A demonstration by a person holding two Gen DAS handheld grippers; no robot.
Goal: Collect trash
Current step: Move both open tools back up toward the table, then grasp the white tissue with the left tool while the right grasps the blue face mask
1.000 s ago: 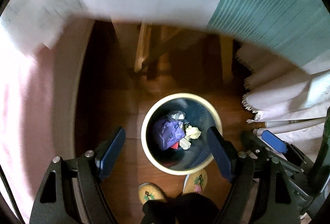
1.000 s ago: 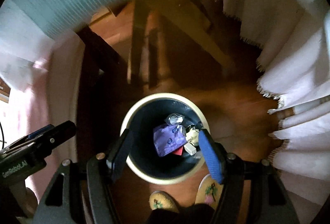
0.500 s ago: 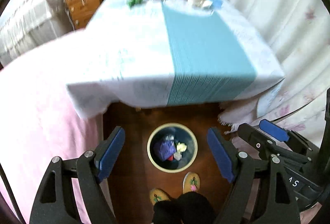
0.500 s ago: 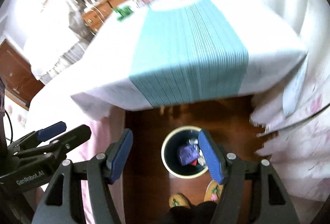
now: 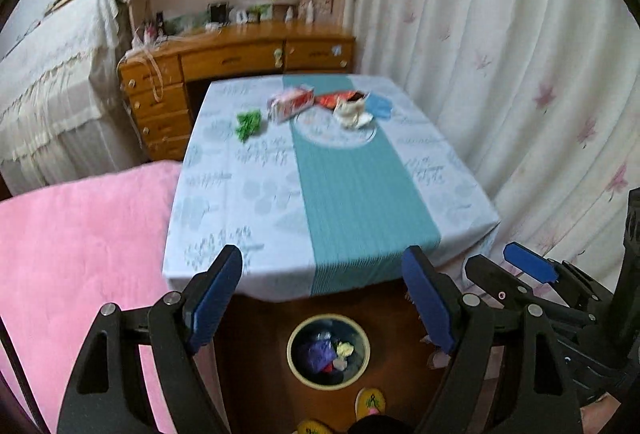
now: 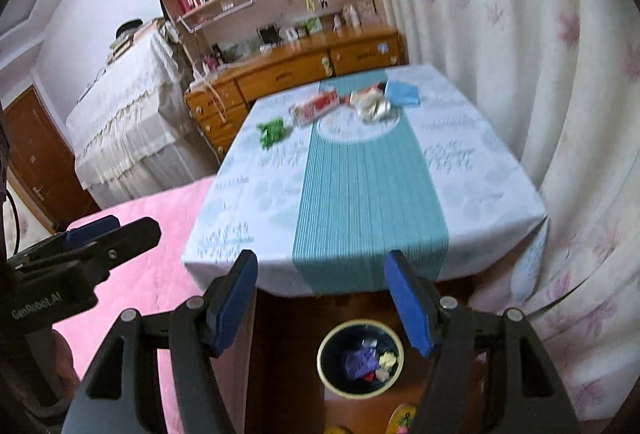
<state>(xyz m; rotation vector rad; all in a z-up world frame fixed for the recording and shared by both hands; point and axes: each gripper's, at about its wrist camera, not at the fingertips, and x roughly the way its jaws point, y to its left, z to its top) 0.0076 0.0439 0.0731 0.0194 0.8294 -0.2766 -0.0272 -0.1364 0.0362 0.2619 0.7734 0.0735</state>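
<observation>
Both your tools — left tool (image 5: 322,298), right tool (image 6: 322,300) — are spread and empty; the trash (image 5: 320,106) lies across the worktop's (image 5: 352,194) far end, the green wad (image 5: 249,125) leftmost, nearer your left.

Right gripper (image 6: 320,298) at lower centre of frame, jaws wide apart, nothing between them. Bin (image 6: 361,358) on wood floor at lower centre-right, holding purple, yellow and red scraps. Table (image 6: 256,194) mid-frame; at its far end: green wrapper (image 6: 272,131), red-white packet (image 6: 314,108), crumpled paper (image 6: 372,106), blue item (image 6: 402,93). Left gripper (image 6: 92,234) at left edge. Pink cover (image 6: 132,274) lower left.
</observation>
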